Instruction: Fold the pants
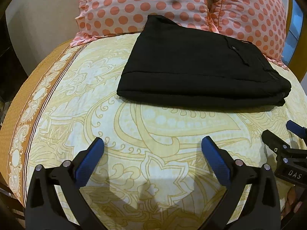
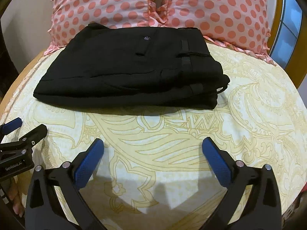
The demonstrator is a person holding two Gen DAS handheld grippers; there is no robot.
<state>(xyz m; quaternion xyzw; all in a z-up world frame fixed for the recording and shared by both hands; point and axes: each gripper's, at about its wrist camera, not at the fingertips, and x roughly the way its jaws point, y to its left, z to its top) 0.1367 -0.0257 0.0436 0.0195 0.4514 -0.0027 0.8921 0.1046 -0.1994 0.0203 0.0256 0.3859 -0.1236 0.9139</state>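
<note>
The black pants [image 1: 201,65] lie folded into a compact stacked rectangle on the yellow patterned bedsheet [image 1: 153,134], their far edge against the pillows. In the right wrist view the pants [image 2: 134,71] show a button and belt loops on top. My left gripper [image 1: 152,143] is open and empty, hovering over the sheet short of the pants. My right gripper [image 2: 152,143] is open and empty too, also short of the pants. Each gripper shows at the edge of the other's view: the right gripper [image 1: 284,134] and the left gripper [image 2: 26,126].
Two pink pillows with orange dots [image 1: 145,5] [image 2: 220,13] lean behind the pants. The bed's orange border [image 1: 25,115] runs down the left side. A blue window with a wooden frame [image 2: 289,32] is at the right. Bare sheet lies between the grippers and the pants.
</note>
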